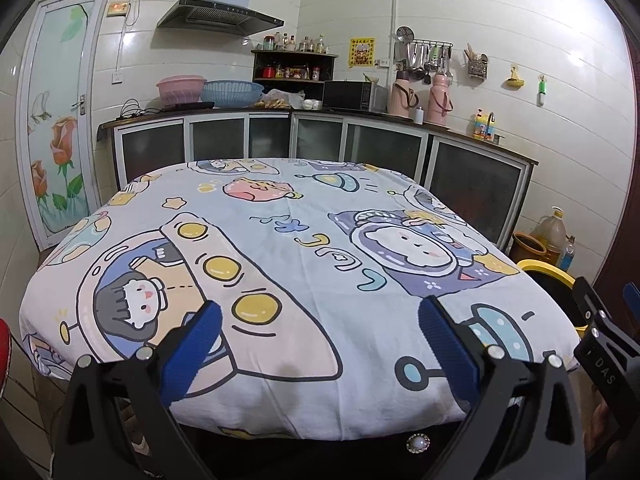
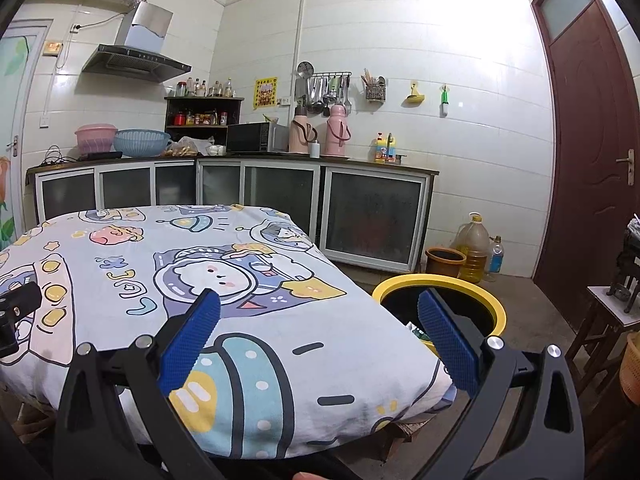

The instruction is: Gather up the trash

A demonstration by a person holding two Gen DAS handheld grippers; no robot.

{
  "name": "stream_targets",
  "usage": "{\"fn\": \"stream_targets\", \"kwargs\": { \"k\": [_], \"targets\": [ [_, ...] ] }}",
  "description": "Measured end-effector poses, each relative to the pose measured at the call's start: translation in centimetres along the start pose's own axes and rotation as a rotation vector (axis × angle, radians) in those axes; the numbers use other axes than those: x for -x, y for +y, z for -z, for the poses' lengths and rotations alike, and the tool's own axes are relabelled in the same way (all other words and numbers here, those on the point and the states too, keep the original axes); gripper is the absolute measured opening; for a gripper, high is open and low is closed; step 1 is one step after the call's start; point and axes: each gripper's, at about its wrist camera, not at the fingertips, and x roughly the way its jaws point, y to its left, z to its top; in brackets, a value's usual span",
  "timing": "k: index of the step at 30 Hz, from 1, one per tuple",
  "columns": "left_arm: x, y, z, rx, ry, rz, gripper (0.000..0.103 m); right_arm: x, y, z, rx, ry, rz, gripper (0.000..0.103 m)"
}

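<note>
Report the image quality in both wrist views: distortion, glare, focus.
Left wrist view: strong fisheye bending, dark corners; glare patches on the tiled wall; tablecloth sharp, open left gripper slightly soft. Right wrist view: same barrel curve bows the brown door; glare on tiles; the inside of the yellow-rimmed bin is in deep shadow; open right gripper empty.

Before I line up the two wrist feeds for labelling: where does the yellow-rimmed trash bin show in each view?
Left wrist view: the yellow-rimmed trash bin sits at the right edge, past the table's corner, partly hidden by the right gripper.
Right wrist view: it sits right of centre, beside the table, seen between the open fingers.
Shared landmark: the oil jug on the floor behind the bin.
</note>
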Motion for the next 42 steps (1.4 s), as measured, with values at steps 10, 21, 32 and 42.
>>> {"fn": "stream_targets", "kwargs": {
  "k": [10, 21, 32, 42],
  "targets": [
    [-0.01, -0.1, -0.07, -0.002, 0.002, 0.005, 0.095, -0.29, 0.34, 0.16, 0.01, 0.009, -0.007, 0.095],
    [-0.33, -0.01, -0.18, 0.003, 0.014, 0.008, 0.095, -0.77, 0.35, 0.14, 0.01, 0.026, -0.011, 0.095],
    [-0.4, -0.14, -0.28, -0.004, 0.013, 0.012, 0.095, -0.84, 0.4, 0.19, 0.008, 0.028, -0.011, 0.095],
    [-0.62, -0.18, -0.31, -0.006, 0.019, 0.014, 0.095, -0.97, 0.42, 0.43, 0.007, 0.032, -0.011, 0.095]
  ]
}}
